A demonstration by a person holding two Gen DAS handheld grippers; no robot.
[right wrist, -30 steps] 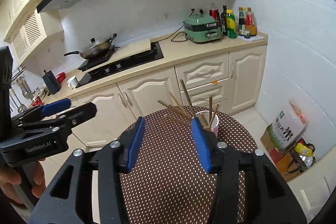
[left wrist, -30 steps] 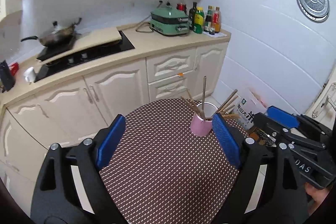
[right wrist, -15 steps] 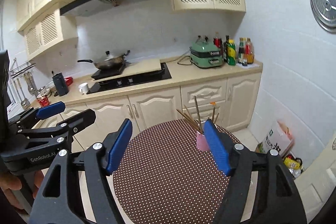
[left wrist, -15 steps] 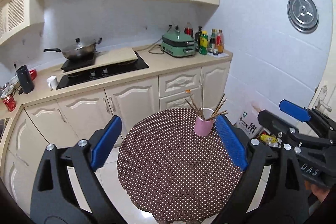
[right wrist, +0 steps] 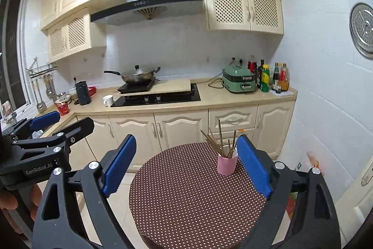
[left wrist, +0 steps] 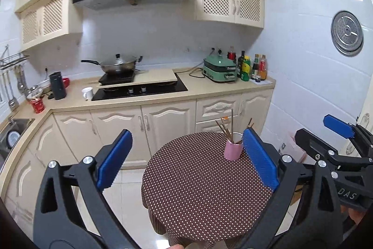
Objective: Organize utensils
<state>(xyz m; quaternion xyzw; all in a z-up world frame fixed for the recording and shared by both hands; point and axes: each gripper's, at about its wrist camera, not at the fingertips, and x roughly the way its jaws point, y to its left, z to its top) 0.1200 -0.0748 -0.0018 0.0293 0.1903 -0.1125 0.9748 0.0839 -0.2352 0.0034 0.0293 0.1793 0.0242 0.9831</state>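
A pink cup (left wrist: 232,150) stands at the far right of a small round table with a brown dotted cloth (left wrist: 200,193). Several wooden chopsticks (left wrist: 227,128) stand in it, fanned out. The cup also shows in the right wrist view (right wrist: 226,163) with its chopsticks (right wrist: 218,140). My left gripper (left wrist: 186,160) is open and empty, held well back above the table's near side. My right gripper (right wrist: 186,165) is open and empty, likewise back from the cup. Each gripper shows at the edge of the other's view.
Beyond the table runs a kitchen counter (left wrist: 209,91) with a black hob (left wrist: 142,90), a wok (left wrist: 117,65), a green appliance (left wrist: 219,70) and bottles (left wrist: 253,67). Cream cabinets (left wrist: 163,127) stand below. A white tiled wall (left wrist: 314,85) is on the right, bags on the floor beside it.
Both grippers have pulled back and up from the table, so the cup looks smaller and the whole round table shows. Both stay open and empty.
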